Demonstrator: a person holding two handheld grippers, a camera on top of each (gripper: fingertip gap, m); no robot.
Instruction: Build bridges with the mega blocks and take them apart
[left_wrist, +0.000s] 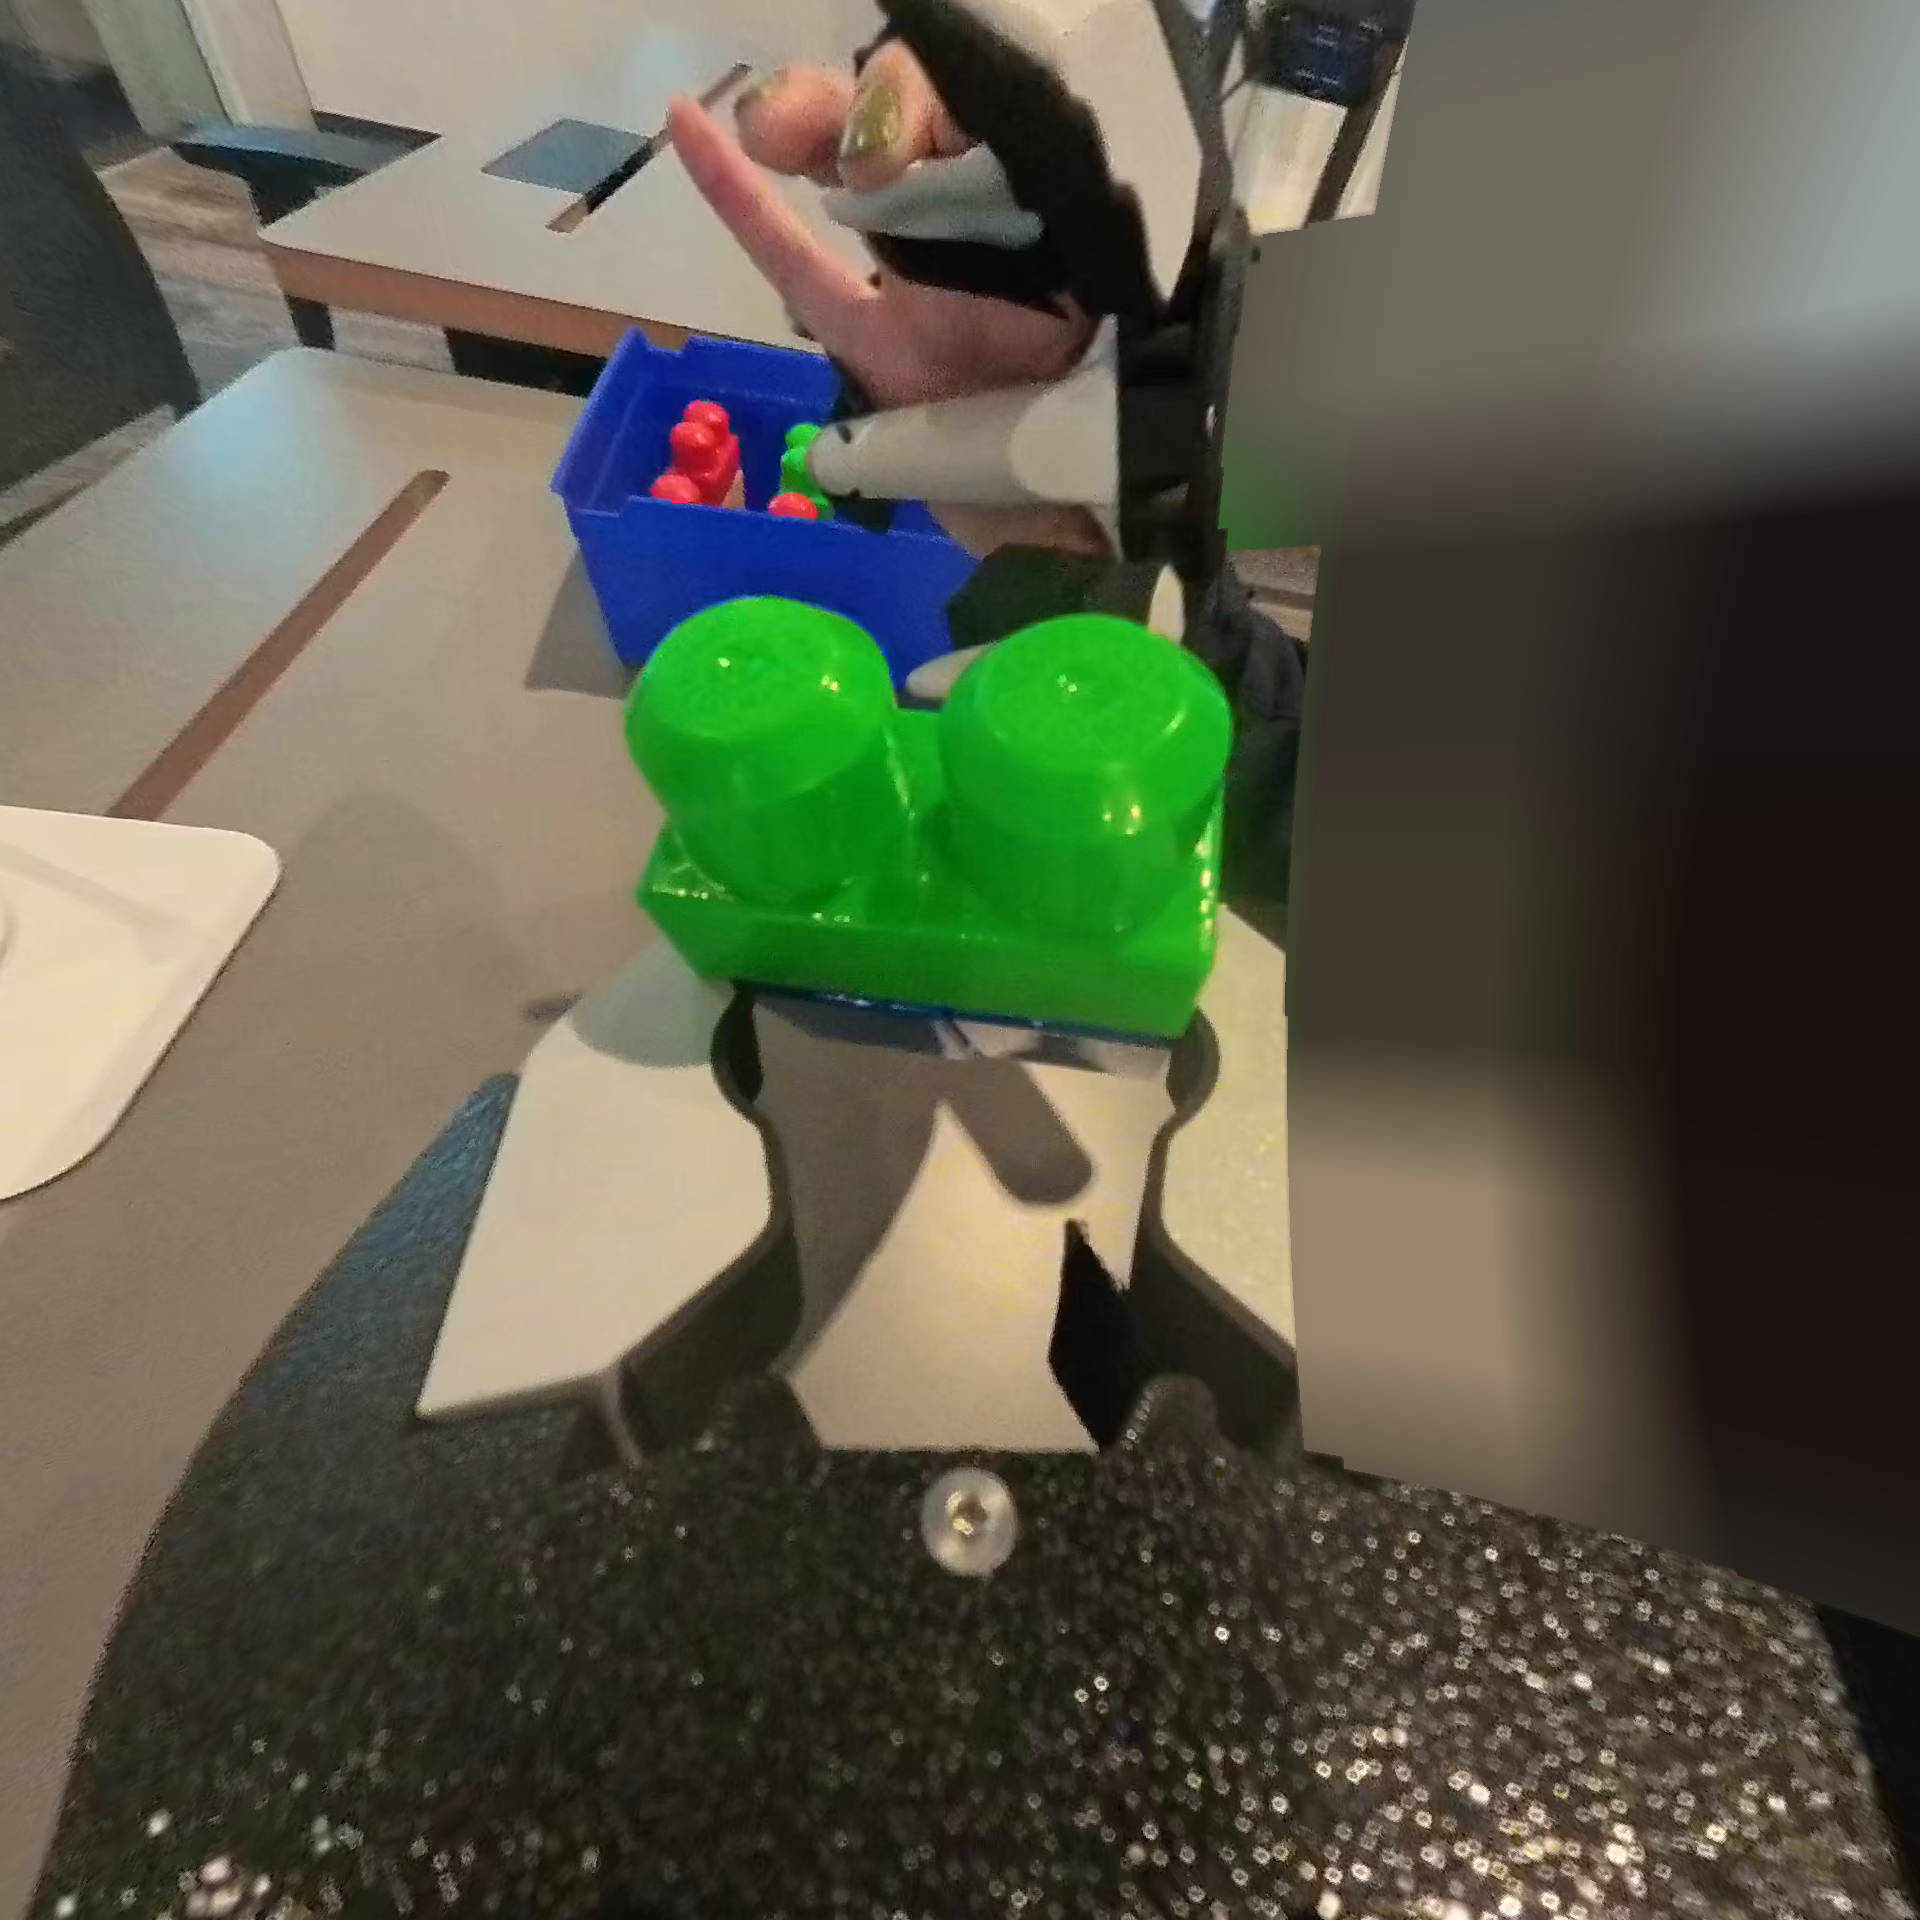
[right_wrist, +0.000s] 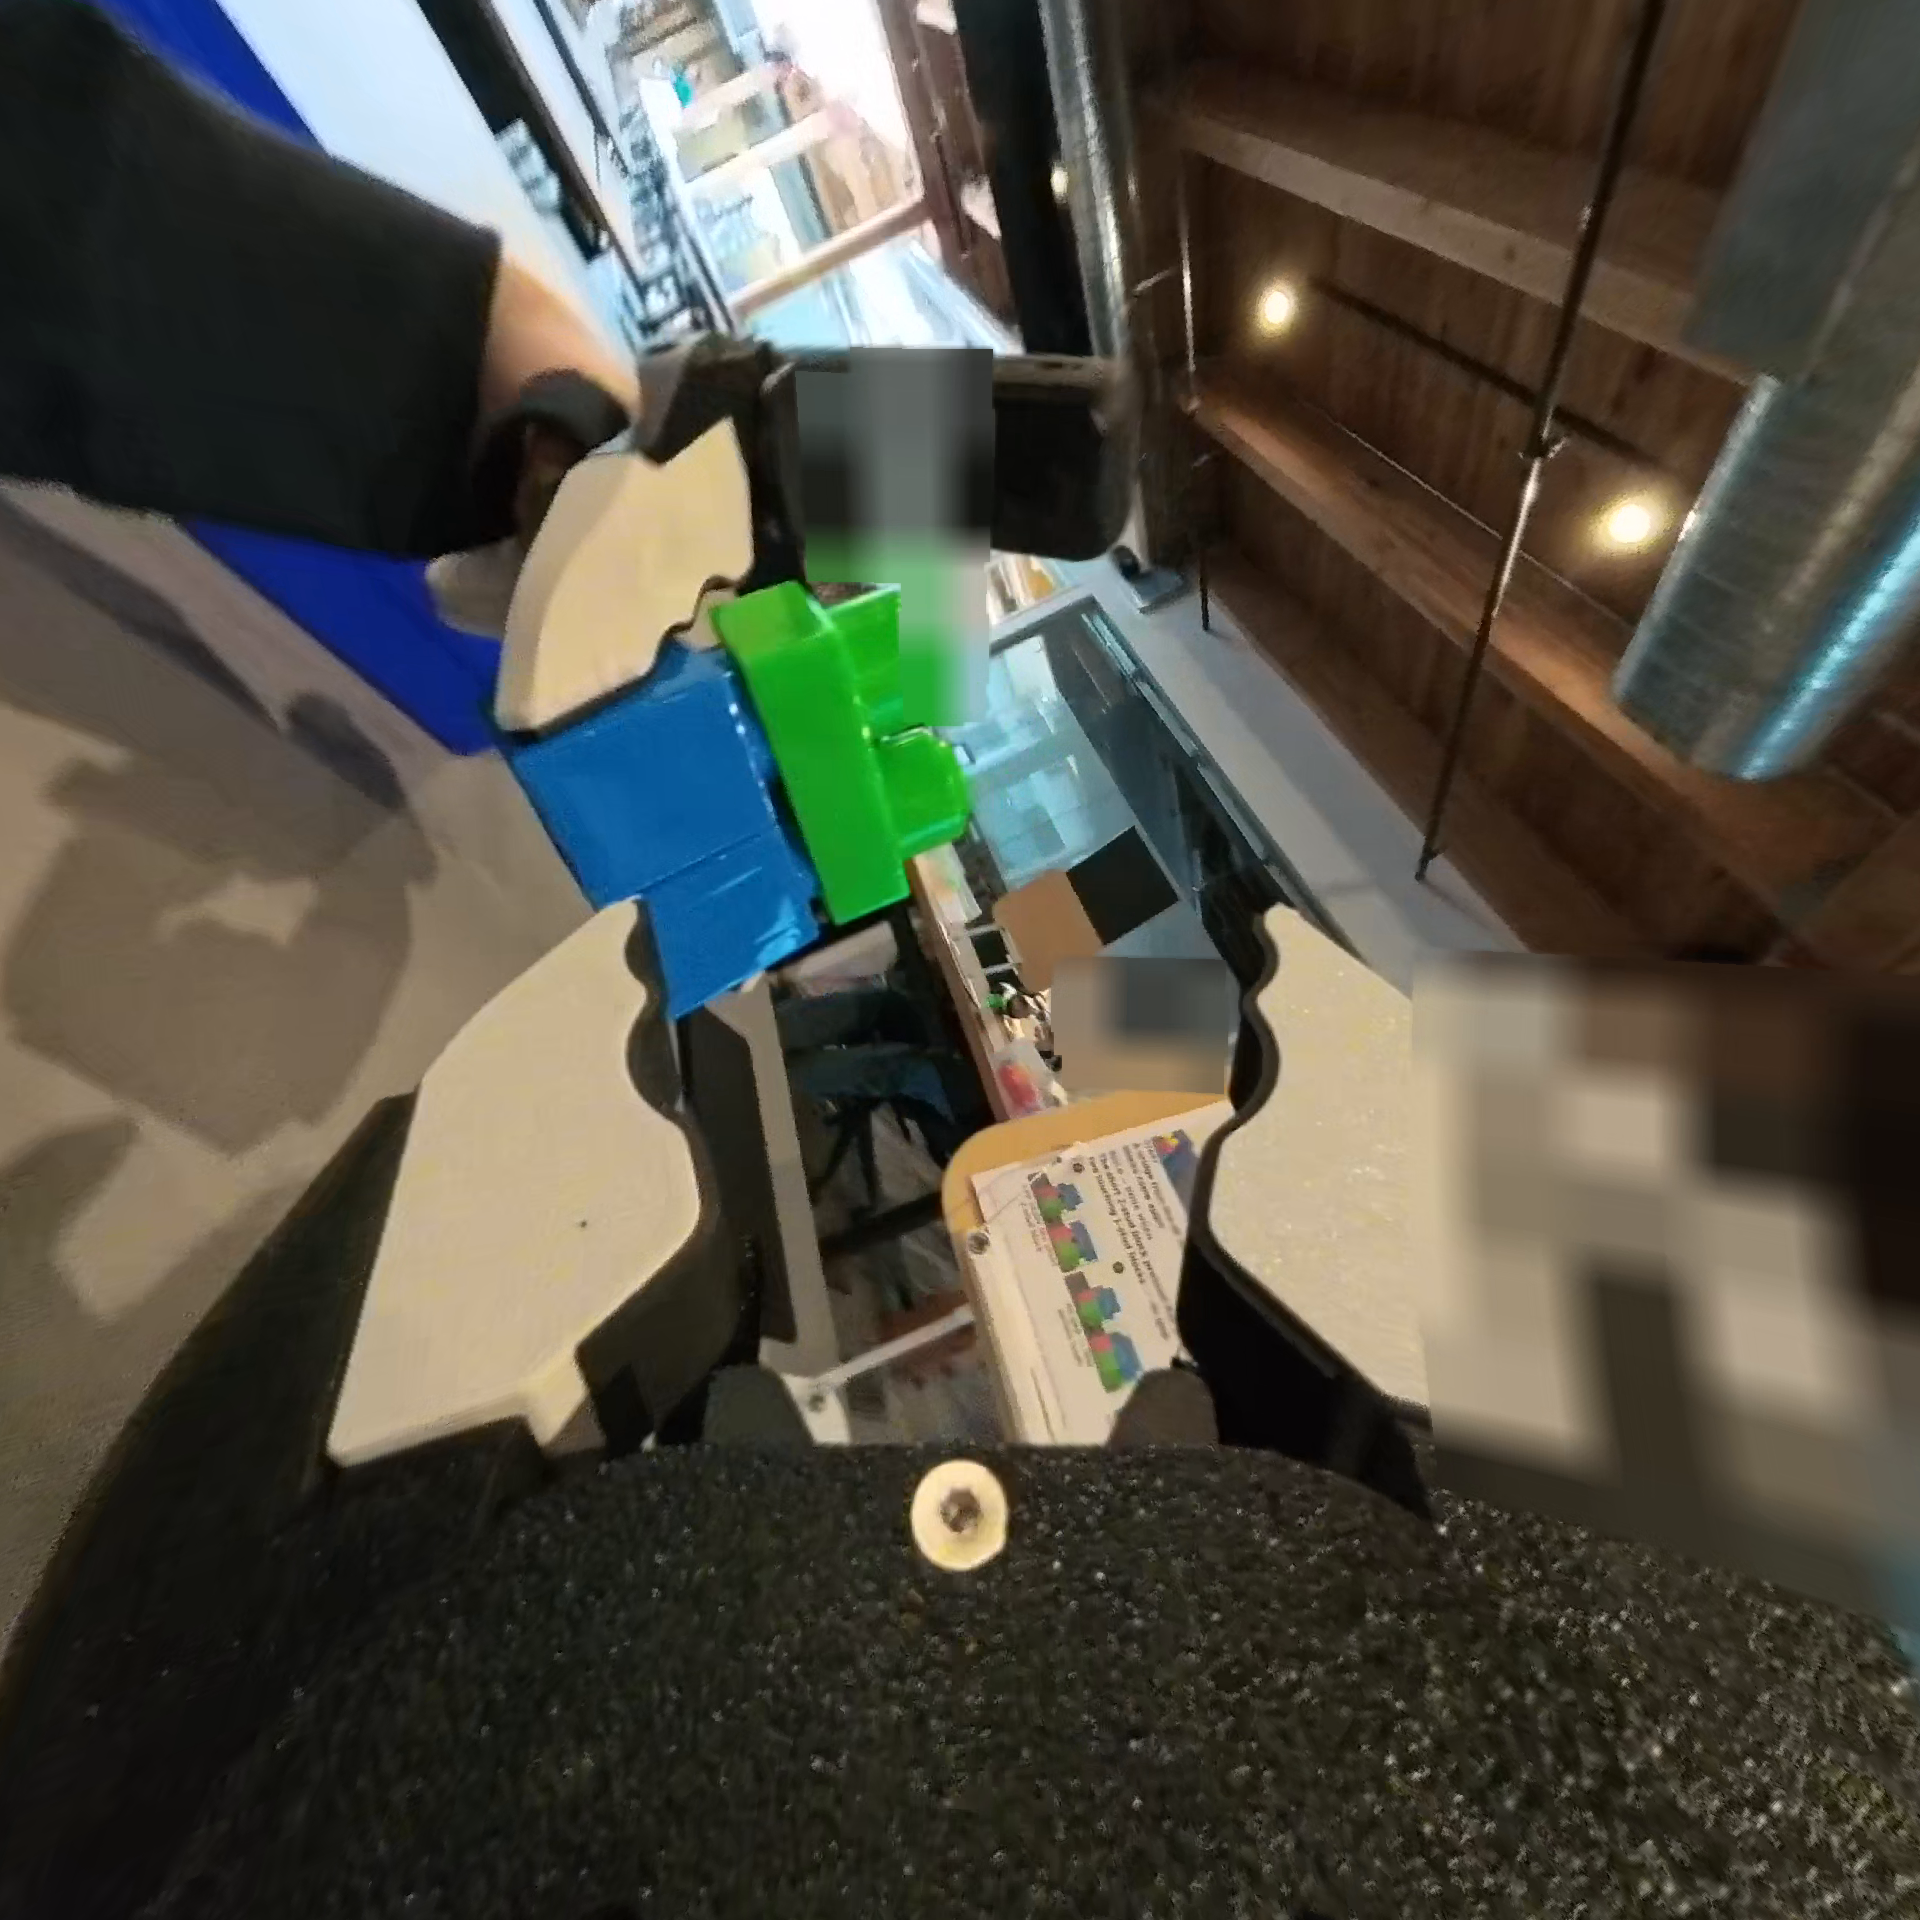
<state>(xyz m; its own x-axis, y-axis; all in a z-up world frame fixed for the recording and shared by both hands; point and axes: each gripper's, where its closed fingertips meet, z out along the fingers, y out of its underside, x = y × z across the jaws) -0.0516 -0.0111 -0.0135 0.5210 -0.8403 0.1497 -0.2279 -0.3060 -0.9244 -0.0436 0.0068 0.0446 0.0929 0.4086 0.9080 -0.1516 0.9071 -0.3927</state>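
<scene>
My left gripper (left_wrist: 945, 1039) is shut on a blue block (left_wrist: 935, 1023) that carries a green two-stud block (left_wrist: 935, 831) on top, held above the grey table (left_wrist: 312, 935). In the right wrist view the same stack appears tipped sideways, blue block (right_wrist: 675, 810) and green block (right_wrist: 831, 758), gripped by the left gripper's white fingers (right_wrist: 623, 582). My right gripper (right_wrist: 951, 935) is open and empty, its left fingertip close beside the blue block's corner. The right gripper's lower finger (left_wrist: 935, 462) shows beyond the stack, over the bin.
A blue bin (left_wrist: 727, 571) behind the stack holds red blocks (left_wrist: 701, 457) and a green one (left_wrist: 800, 468). A white tray (left_wrist: 104, 987) lies at the left. A printed sheet with block pictures (right_wrist: 1091, 1257) lies on a wooden board below.
</scene>
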